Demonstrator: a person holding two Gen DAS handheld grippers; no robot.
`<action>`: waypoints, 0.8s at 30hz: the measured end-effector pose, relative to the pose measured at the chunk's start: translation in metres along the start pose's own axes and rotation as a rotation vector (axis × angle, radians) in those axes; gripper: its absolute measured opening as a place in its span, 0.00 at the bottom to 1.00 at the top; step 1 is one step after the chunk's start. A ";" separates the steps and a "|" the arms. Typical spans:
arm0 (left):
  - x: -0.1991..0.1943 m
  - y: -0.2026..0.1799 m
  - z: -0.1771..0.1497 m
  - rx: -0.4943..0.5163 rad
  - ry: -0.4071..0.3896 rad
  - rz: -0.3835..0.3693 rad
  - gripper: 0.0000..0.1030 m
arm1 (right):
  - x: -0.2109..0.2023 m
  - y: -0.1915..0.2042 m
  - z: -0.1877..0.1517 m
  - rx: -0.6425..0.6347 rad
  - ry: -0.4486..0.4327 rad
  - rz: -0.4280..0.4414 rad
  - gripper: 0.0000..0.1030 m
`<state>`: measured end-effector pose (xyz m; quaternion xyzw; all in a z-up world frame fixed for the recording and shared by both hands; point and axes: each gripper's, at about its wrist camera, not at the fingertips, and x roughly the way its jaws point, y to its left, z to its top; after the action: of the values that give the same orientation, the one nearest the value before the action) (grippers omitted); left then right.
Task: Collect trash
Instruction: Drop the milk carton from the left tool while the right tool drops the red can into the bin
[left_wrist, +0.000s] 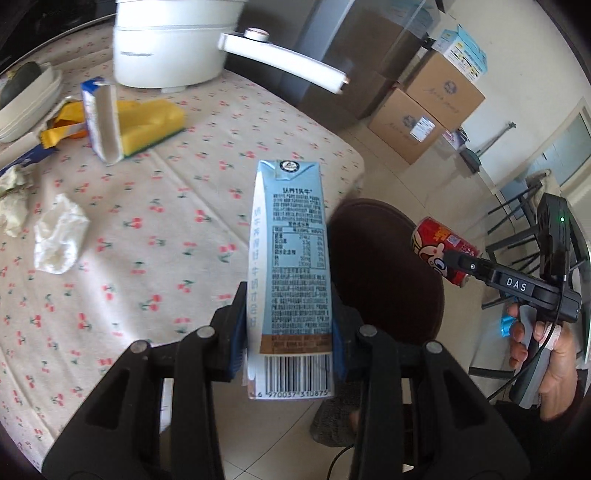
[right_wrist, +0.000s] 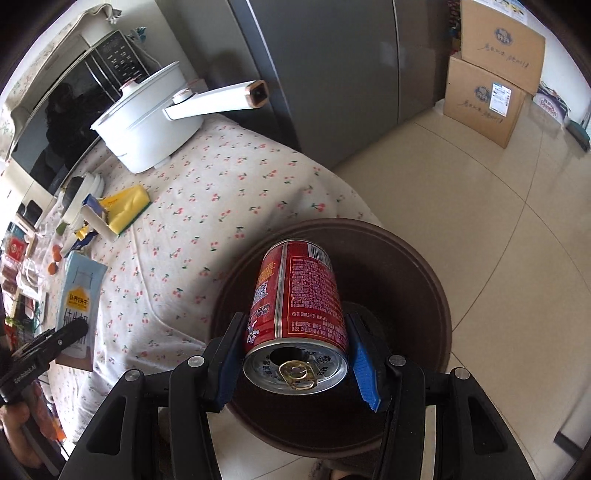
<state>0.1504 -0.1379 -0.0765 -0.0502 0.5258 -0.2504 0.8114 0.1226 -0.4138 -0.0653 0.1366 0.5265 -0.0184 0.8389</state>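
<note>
A light blue milk carton (left_wrist: 291, 258) stands upright in my left gripper (left_wrist: 290, 314), which is shut on its lower half, above the table's edge. A red drink can (right_wrist: 299, 295), its opened top towards the camera, is clamped between the blue pads of my right gripper (right_wrist: 295, 325), directly over a dark brown round bin (right_wrist: 413, 280) on the floor. The left wrist view shows the right gripper (left_wrist: 454, 258) with the can (left_wrist: 436, 243) at the right, next to the bin (left_wrist: 388, 266). The right wrist view catches the carton (right_wrist: 79, 295) and left gripper (right_wrist: 70, 332) at the far left.
On the cherry-print tablecloth (left_wrist: 184, 229) lie crumpled tissue (left_wrist: 59, 236), a second carton on its side (left_wrist: 99, 118), a yellow sponge (left_wrist: 151, 125), a yellow wrapper (left_wrist: 62, 125) and a white pot (left_wrist: 173, 40) with a long handle. Cardboard boxes (left_wrist: 424, 110) stand on the tiled floor.
</note>
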 end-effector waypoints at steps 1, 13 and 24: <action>0.008 -0.011 0.000 0.015 0.009 -0.013 0.38 | 0.000 -0.007 -0.001 0.008 0.002 -0.005 0.52; 0.069 -0.075 0.000 0.118 0.081 -0.083 0.63 | -0.003 -0.063 -0.014 0.064 0.024 -0.047 0.52; 0.035 -0.026 0.006 0.046 0.029 0.069 0.97 | 0.002 -0.058 -0.012 0.045 0.035 -0.047 0.52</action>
<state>0.1573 -0.1774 -0.0939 -0.0098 0.5329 -0.2349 0.8129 0.1028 -0.4664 -0.0843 0.1435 0.5437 -0.0475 0.8256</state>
